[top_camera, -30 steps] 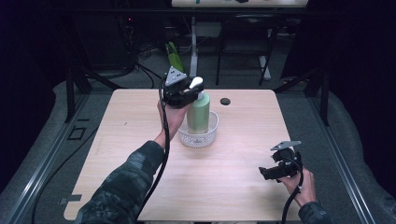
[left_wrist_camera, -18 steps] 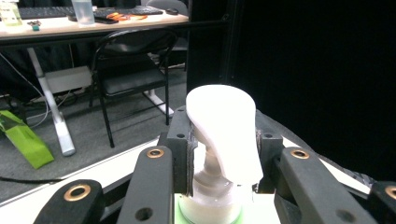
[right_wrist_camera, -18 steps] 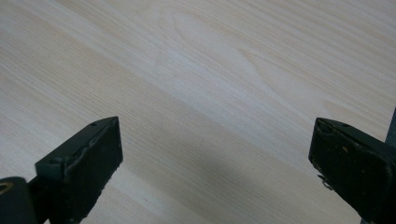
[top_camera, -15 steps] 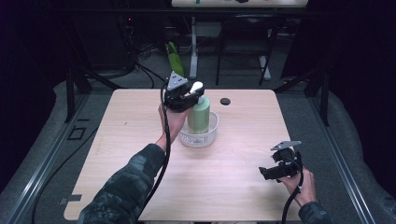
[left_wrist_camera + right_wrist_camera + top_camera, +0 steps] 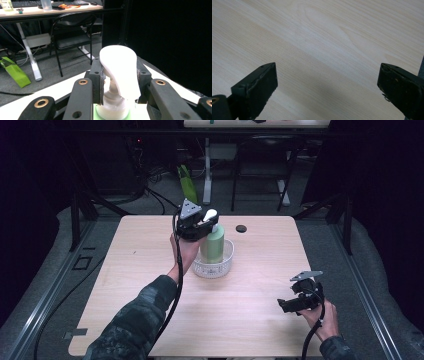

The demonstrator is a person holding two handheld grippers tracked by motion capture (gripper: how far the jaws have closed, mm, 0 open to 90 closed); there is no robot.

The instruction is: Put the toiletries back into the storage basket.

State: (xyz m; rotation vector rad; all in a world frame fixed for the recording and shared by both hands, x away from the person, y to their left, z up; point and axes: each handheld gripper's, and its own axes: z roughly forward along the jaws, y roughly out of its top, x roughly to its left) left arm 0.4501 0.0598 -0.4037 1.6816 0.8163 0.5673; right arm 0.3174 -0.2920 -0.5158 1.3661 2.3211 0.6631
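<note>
Left gripper [image 5: 204, 223], jaws closed on the white plastic pump head [image 5: 119, 69] of a pale green cylindrical bottle [image 5: 214, 245]. Bottle upright inside a clear ribbed round bowl [image 5: 215, 267] near mid-table. Right gripper [image 5: 290, 304] near the front right corner, jaws spread wide over bare light wooden table [image 5: 317, 45], holding nothing. Small black round cap [image 5: 241, 228] behind the bowl.

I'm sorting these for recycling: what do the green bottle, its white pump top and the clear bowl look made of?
Green pump bottle: likely matte plastic, evenly opaque. White pump head: smooth moulded plastic with soft sheen. Clear ribbed bowl: see-through, plastic or glass, can't tell.
</note>
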